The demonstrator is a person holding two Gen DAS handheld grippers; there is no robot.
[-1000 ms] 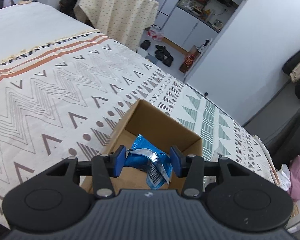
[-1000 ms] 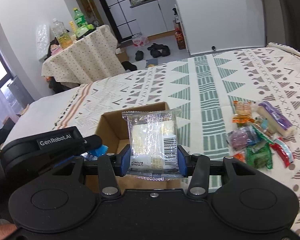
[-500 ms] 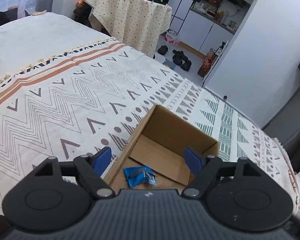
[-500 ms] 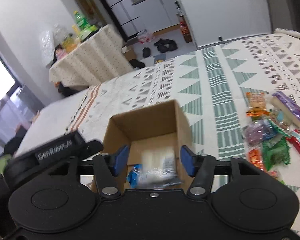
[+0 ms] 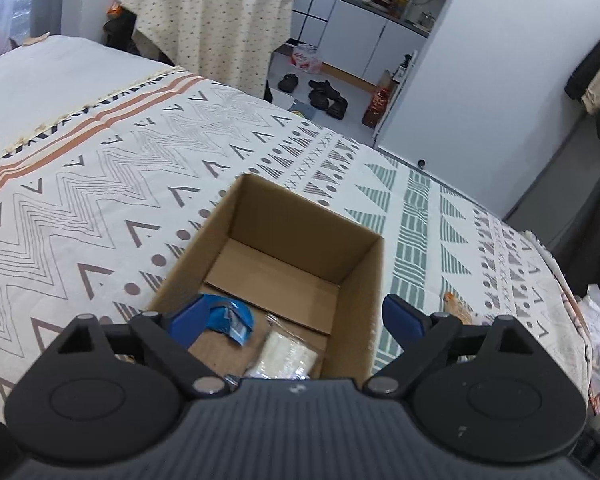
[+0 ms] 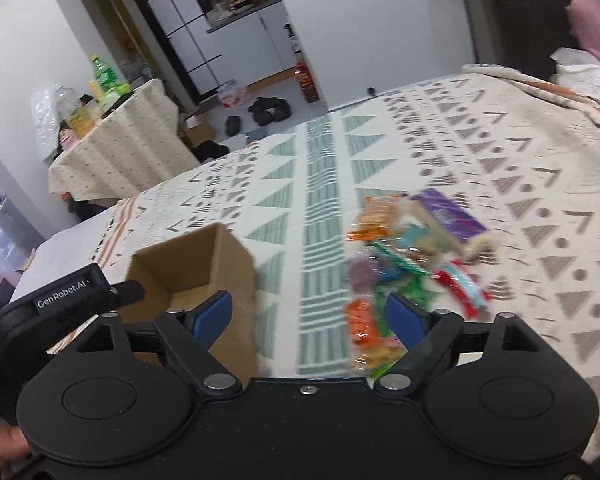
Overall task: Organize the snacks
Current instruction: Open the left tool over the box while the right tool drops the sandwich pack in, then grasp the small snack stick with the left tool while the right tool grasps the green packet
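Both claws are now standing empty, their snacks lying in the box

The left claw point(image 5: 296, 320), which was pinching the blue packet point(image 5: 230, 320) a second ago, is gaping wide above the cardboard box point(image 5: 364, 300), the packet resting on its floor beside the clear-wrapped pale snack point(image 5: 286, 356). The right claw point(image 6: 310, 318), having let that snack go, is swinging from the box toward the loose snack pile point(image 6: 404, 256) on the bed.
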